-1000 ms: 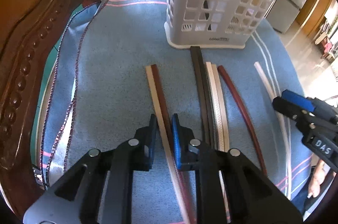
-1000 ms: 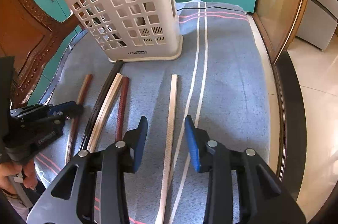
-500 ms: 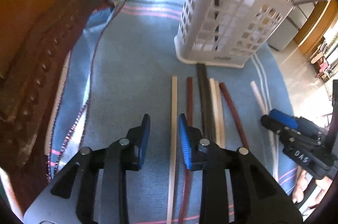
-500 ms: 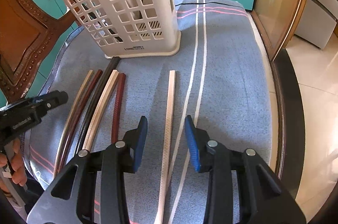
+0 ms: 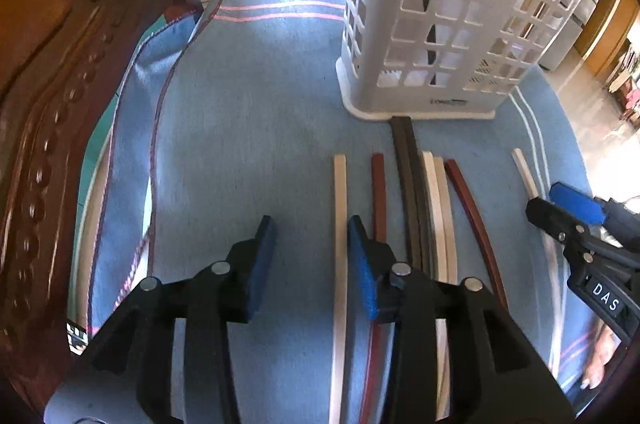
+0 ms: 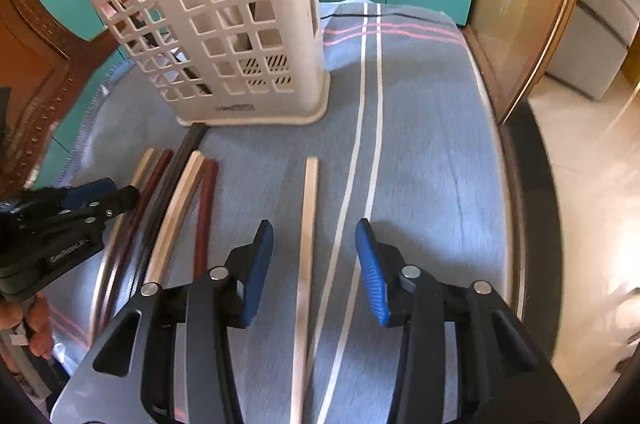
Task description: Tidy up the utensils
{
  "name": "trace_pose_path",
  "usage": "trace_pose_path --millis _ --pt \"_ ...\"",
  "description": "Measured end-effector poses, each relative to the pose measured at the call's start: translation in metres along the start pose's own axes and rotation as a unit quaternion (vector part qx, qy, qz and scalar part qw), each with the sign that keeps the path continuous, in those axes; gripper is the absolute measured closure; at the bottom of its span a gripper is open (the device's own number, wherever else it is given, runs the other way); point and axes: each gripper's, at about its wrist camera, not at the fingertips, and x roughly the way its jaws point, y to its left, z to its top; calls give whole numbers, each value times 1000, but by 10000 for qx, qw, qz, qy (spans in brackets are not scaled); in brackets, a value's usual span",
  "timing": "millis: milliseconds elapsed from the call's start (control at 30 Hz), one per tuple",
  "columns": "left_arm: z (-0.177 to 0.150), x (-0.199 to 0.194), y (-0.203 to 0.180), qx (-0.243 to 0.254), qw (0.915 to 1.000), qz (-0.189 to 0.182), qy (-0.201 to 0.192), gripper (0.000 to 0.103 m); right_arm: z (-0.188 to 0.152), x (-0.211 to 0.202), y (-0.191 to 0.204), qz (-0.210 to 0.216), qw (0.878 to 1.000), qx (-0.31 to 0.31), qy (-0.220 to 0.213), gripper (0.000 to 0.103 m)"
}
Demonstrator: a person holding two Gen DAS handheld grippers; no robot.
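Left wrist view: left claw (image 5: 310,244) was opening, empty, nothing between its pads; a pale stick (image 5: 340,224) lay just right of its gap, brown and dark sticks beyond. Right claw (image 6: 314,256) was also opening, straddling a lone pale stick (image 6: 308,224) without touching. Basket (image 6: 224,36) stood ahead. Likely step: picking sticks off the bench (image 6: 432,164). Next: lower, clamp, lift to basket.

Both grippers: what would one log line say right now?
left gripper: opening, nothing held | right gripper: opening over cream stick | basket: upright
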Motion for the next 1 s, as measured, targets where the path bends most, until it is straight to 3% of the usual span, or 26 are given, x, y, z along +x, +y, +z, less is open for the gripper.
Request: trace_pose_path --millis 100,167,367,500,600,733,900,1000 --pt "3 2 -5 132 9994 318 -36 49 8 11 5 -224 9995 -180 154 60" --pt "3 1 -6 159 9992 369 5 48 13 16 12 -337 9983 -419 238 61" --pt "4 -3 -10 296 9992 204 172 48 18 19 11 -175 9980 -500 337 61" --pt "8 -2 -7 281 9993 126 231 35 24 23 11 -187 9982 -484 285 61" --pt "11 0 -5 231 9994 54 248 35 26 23 11 -196 9984 -482 235 64" --pt "12 0 -7 233 9994 -177 191 62 24 20 15 -58 9988 -465 159 95" --pt "12 -5 -9 124 9996 -235 133 95 19 16 18 266 9993 -280 -11 96" --pt "16 -17 -4 -6 9996 -276 -74 96 16 8 17 418 9987 -228 -158 96"
